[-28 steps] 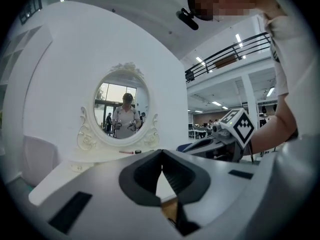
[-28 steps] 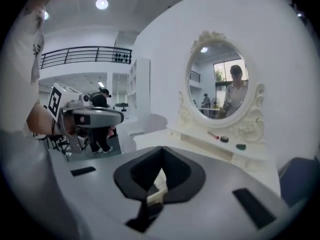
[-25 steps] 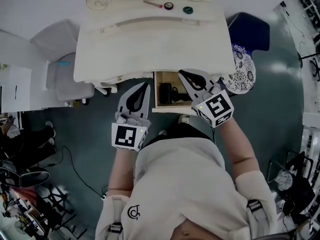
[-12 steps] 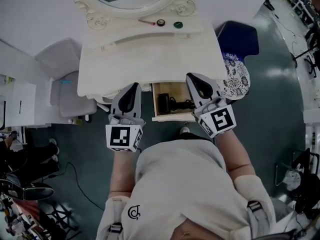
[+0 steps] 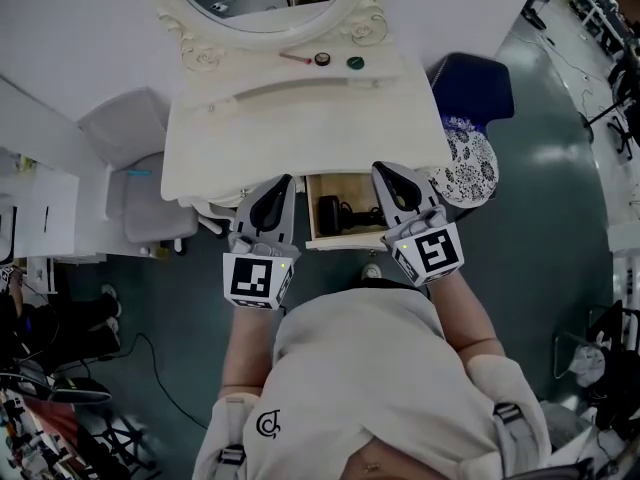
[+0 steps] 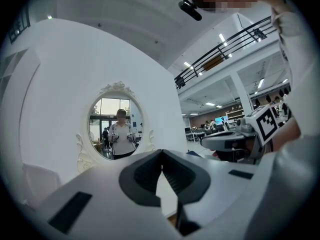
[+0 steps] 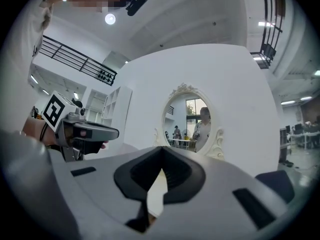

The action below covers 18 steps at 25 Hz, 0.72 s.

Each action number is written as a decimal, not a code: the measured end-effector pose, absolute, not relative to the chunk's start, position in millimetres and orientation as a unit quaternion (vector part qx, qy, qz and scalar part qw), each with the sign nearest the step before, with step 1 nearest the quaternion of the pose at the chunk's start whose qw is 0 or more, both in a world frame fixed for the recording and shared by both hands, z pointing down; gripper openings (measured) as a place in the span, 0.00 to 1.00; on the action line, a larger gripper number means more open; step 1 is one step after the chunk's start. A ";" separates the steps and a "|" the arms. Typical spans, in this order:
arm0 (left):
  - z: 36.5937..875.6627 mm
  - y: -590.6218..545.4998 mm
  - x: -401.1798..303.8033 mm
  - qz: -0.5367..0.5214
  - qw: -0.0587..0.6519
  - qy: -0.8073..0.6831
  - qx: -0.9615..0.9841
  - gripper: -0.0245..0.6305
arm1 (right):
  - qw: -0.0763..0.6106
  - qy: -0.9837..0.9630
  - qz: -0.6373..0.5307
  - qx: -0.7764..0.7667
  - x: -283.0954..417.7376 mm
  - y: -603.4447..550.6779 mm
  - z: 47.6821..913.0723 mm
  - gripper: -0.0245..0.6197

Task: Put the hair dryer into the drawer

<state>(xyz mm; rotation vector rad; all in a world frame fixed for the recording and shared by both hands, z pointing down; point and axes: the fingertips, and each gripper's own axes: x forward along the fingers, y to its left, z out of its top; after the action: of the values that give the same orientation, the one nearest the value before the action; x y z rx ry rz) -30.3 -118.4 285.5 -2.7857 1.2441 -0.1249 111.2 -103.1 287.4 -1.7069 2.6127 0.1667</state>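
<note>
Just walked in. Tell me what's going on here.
A person stands at a white dressing table with a gripper in each hand. The black hair dryer lies inside the open drawer. The left gripper and the right gripper are both shut and empty, held level on either side of the drawer. The drawer has not been pushed shut.

Dim, flat head view; gripper views bright from ceiling lights, heavily fisheye-bent, black-vignetted corners, near jaws soft-focused
</note>
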 end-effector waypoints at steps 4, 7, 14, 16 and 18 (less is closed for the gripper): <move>281.7 -115.9 -23.4 -0.041 0.051 0.402 -0.913 0.06 | 0.004 0.830 0.053 -0.556 119.9 -101.8 286.5 0.05; 280.7 -117.1 -20.3 -0.038 0.049 0.405 -0.912 0.06 | -0.011 0.828 0.056 -0.558 123.6 -102.5 288.5 0.05; 282.7 -118.3 -13.5 -0.037 0.042 0.407 -0.912 0.06 | -0.018 0.823 0.045 -0.566 134.0 -102.2 297.4 0.05; 284.0 -118.9 -11.6 -0.037 0.041 0.408 -0.911 0.06 | -0.017 0.821 0.040 -0.569 137.6 -102.7 299.9 0.05; 285.5 -119.6 -9.6 -0.038 0.040 0.408 -0.911 0.06 | -0.015 0.819 0.038 -0.572 140.6 -103.3 301.9 0.04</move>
<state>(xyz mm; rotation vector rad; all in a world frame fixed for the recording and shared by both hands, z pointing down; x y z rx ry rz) -9.6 -119.6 285.5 -2.7932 1.2492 -0.1173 140.6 -103.3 301.9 -1.8142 2.5994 0.1201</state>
